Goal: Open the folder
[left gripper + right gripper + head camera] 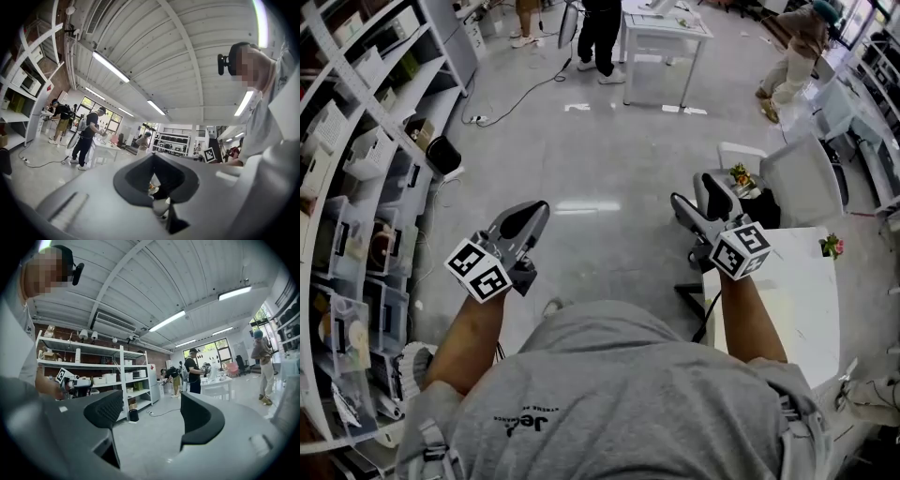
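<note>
Head view: a pale polished floor [600,159] is stretching ahead, with white shelving [356,178] running down the left side and a white table [787,300] sitting low at the right, just beside a grey chair [802,173]. Other people [602,37] are standing at a farther table. The person is holding the left gripper [532,214] and the right gripper [698,195] out over bare floor, well apart from each other. No folder is showing anywhere here.

Left gripper view: the camera is pointing up toward the ribbed ceiling [164,56] and its strip lights. The jaws are meeting at their tips, with nothing caught between them.

Right gripper view: the jaws are standing wide apart and empty, framing only floor and the shelving beyond. Again no folder is appearing, so where it lies cannot be told from any view.

Judging from the task alone, a folder will probably be light and thin, with a cover that bends and slides easily on a smooth top. The free edge opposite the spine looks like the sensible place to pinch, while the other gripper is pressing the back cover down.
</note>
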{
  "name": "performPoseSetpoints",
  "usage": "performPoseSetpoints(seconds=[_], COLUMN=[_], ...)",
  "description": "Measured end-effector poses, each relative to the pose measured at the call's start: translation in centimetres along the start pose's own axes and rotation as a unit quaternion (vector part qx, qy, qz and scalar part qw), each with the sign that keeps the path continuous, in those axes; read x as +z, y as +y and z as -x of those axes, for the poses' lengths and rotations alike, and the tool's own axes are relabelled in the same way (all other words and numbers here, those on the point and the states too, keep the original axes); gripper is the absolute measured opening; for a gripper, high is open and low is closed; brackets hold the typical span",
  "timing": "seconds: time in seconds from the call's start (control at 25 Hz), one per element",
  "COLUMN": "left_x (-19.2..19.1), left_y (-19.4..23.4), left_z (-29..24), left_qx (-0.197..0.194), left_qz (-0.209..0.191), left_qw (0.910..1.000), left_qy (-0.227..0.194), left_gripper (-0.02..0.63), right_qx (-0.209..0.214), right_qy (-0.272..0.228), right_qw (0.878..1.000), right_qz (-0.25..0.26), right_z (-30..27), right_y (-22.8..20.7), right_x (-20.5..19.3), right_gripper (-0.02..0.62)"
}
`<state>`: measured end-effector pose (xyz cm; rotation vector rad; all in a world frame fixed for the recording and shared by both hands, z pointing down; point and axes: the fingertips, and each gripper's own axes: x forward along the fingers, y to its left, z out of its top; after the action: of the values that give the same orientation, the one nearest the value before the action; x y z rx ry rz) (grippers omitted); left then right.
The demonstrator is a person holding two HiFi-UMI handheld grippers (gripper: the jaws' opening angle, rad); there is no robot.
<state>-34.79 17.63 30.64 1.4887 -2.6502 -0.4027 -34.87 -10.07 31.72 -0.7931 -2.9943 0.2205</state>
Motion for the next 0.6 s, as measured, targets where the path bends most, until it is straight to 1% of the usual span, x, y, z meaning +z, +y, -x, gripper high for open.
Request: performPoseSetpoints(seconds=[0.16,0.24,0.28,0.36,0.48,0.56,0.6], left_x=[0.4,-0.1,-0.5,-1.3,-3.1,-4.9,-6.0], left_y=[2.3,2.1,1.6,0.1,-3.0,-6.0,-7.8], left_z=[-1.9,-4.0,-5.2,-7.9,-11.5,-13.5,-14.4], left_qx=[-0.062,-0.108,-0.137,-0.199,-0.278,-0.327,-0.354], left_qz=[-0.009,-0.014,-0.017,-0.021,-0.025,-0.025,-0.024], left_qw=[0.9979,0.9933,0.989,0.9768,0.9546,0.9368,0.9259], left_qy=[0.016,0.038,0.052,0.077,0.105,0.121,0.129], left_gripper=[0.057,0.057,0.057,0.057,0.057,0.057,0.057], right_qx=[-0.058,-0.106,-0.134,-0.195,-0.275,-0.328,-0.356], right_qy=[-0.004,-0.012,-0.017,-0.024,-0.036,-0.044,-0.047], right_qw=[0.998,0.994,0.991,0.98,0.96,0.941,0.93], right_qz=[0.008,0.0,-0.006,-0.02,-0.047,-0.067,-0.078], right_z=[0.1,1.9,3.4,6.8,11.8,16.1,18.7], right_y=[-0.2,-0.8,-1.1,-1.6,-2.2,-2.2,-1.9], right_x=[0.1,0.1,-0.1,-0.6,-1.9,-3.5,-4.5], right_gripper=[0.367,0.367,0.367,0.365,0.366,0.365,0.365])
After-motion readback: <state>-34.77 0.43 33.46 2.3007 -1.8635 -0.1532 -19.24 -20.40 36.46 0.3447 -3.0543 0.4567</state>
